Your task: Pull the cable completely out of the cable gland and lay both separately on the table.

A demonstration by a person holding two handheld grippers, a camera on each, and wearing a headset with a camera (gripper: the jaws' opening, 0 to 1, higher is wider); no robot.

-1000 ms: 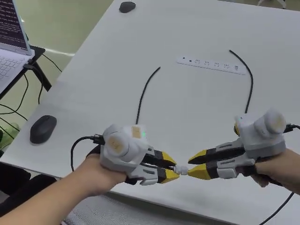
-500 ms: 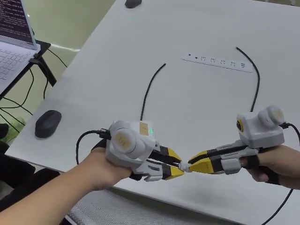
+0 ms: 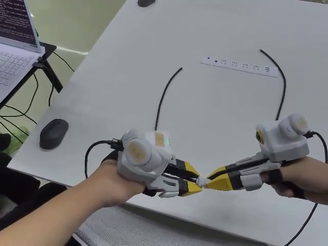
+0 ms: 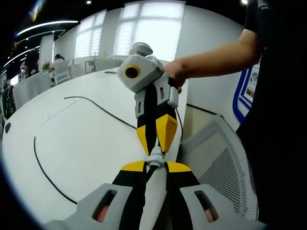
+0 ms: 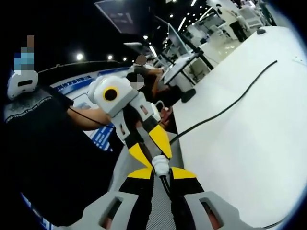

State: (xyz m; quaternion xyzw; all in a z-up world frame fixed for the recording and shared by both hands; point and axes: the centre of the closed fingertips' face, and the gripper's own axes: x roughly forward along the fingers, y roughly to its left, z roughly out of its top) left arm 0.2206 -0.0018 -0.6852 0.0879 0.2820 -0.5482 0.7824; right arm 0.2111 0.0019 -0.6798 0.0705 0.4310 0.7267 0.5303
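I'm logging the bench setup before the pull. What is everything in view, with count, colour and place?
cable gland: one, white, between the two grippers' fingertips, over the table's near edge
cable: one, black, on the table, running in behind the left gripper
power strip: one, white, far side of the table
cord: one, black, from the power strip toward the near side
mouse: two, black, one at the table's left edge, another at its far edge
laptop: one, pale, on a stand left of the table
table: one, white
left gripper: one, white, black and yellow, fingers closed
right gripper: one, same colours, fingers closed
left hand, right hand: each holding a gripper
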